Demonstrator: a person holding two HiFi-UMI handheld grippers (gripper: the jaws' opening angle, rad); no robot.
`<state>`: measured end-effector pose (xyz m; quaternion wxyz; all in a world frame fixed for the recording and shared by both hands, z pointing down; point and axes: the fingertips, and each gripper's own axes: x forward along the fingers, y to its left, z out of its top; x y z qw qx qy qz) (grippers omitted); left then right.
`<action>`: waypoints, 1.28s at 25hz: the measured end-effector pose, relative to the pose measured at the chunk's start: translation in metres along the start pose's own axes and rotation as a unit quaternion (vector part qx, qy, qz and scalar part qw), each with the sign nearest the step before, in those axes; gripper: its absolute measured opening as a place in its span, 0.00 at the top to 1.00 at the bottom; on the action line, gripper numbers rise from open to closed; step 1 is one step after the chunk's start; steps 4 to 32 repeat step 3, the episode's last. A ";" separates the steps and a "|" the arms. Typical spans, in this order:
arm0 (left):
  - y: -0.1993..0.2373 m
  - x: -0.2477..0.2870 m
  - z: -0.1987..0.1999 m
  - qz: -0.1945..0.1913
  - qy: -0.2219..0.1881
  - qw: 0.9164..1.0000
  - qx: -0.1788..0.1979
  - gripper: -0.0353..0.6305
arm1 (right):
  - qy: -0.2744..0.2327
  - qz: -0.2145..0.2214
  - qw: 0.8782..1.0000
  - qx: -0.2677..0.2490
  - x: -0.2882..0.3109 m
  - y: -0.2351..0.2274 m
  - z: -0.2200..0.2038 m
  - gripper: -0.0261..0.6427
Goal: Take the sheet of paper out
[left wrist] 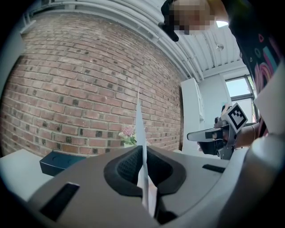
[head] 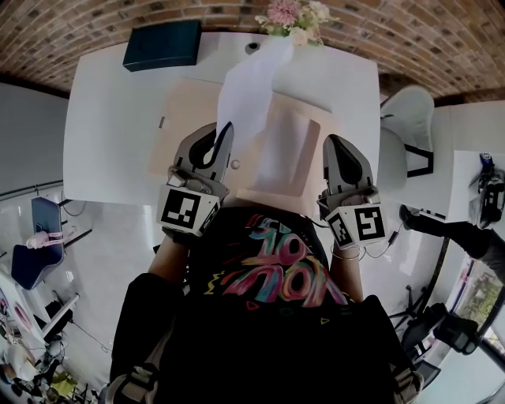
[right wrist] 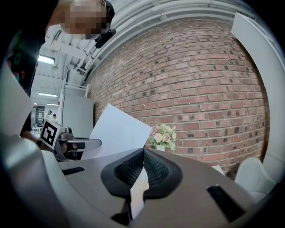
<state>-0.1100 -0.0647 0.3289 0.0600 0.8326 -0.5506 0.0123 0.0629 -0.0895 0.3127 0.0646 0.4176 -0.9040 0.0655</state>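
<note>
A white sheet of paper [head: 248,91] stands up above the white table, held at its lower edge by my left gripper [head: 224,130]. In the left gripper view the sheet [left wrist: 140,129] shows edge-on, pinched between the black pads. A beige folder [head: 288,150] lies flat on the table [head: 110,118] under and between both grippers. My right gripper [head: 332,142] hovers at the folder's right edge, its pads [right wrist: 151,167] pressed together with nothing visibly between them. From the right gripper view the sheet [right wrist: 116,131] rises at the left above the left gripper [right wrist: 84,144].
A dark blue box [head: 162,45] lies at the table's far left. A pot of flowers [head: 294,19] stands at the far edge by the brick wall. A white chair [head: 406,118] is at the table's right side.
</note>
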 end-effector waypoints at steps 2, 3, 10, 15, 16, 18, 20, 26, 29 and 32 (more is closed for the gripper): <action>0.001 0.001 -0.001 0.001 0.001 1.000 -0.002 0.91 | -0.002 0.001 1.000 0.001 0.002 0.000 0.001 0.93; 0.001 0.001 -0.001 0.002 0.002 1.000 -0.003 0.91 | -0.003 0.002 1.000 0.002 0.003 0.000 0.001 0.93; 0.001 0.001 -0.001 0.002 0.002 1.000 -0.003 0.91 | -0.003 0.002 1.000 0.002 0.003 0.000 0.001 0.93; 0.001 0.001 -0.001 0.002 0.002 1.000 -0.003 0.91 | -0.003 0.002 1.000 0.002 0.003 0.000 0.001 0.93; 0.001 0.001 -0.001 0.002 0.002 1.000 -0.003 0.91 | -0.003 0.002 1.000 0.002 0.003 0.000 0.001 0.93; 0.001 0.001 -0.001 0.002 0.002 1.000 -0.003 0.91 | -0.003 0.002 1.000 0.002 0.003 0.000 0.001 0.93; 0.001 0.001 -0.001 0.002 0.002 1.000 -0.003 0.91 | -0.003 0.002 1.000 0.002 0.003 0.000 0.001 0.93; 0.001 0.001 -0.001 0.002 0.002 1.000 -0.003 0.91 | -0.003 0.002 1.000 0.002 0.003 0.000 0.001 0.93; 0.001 0.001 -0.001 0.002 0.002 1.000 -0.003 0.91 | -0.003 0.002 1.000 0.002 0.003 0.000 0.001 0.93; 0.001 0.001 -0.001 0.002 0.002 1.000 -0.003 0.91 | -0.003 0.002 1.000 0.002 0.003 0.000 0.001 0.93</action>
